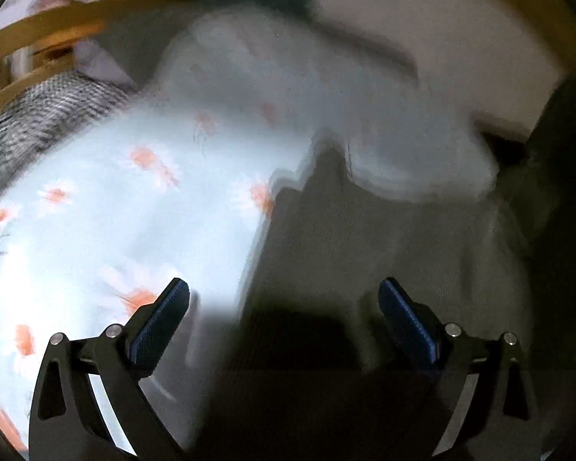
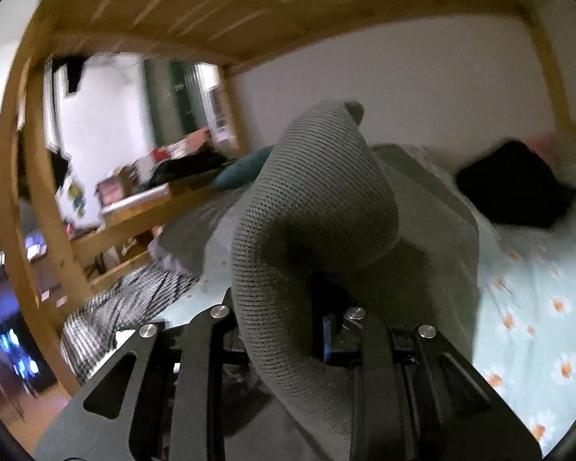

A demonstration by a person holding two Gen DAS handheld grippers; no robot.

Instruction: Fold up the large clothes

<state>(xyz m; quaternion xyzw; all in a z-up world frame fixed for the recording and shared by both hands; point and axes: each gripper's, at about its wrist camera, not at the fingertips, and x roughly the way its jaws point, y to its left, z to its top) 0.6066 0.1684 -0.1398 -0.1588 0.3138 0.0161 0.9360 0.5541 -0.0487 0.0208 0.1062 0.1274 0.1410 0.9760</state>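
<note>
We are early: right gripper [image 2: 288,330] pinches the grey knit garment [image 2: 318,207] aloft; left gripper [image 1: 284,299] gapes empty; no folds show.

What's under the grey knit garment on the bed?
Floral sheet shows around the grey knit garment, which is pinched in the right tool and lifted. Whatever lies directly beneath the garment is covered.

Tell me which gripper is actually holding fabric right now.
The right gripper: shut on a bunched fold of the grey knit garment. The left gripper is open, nothing between its pads.
</note>
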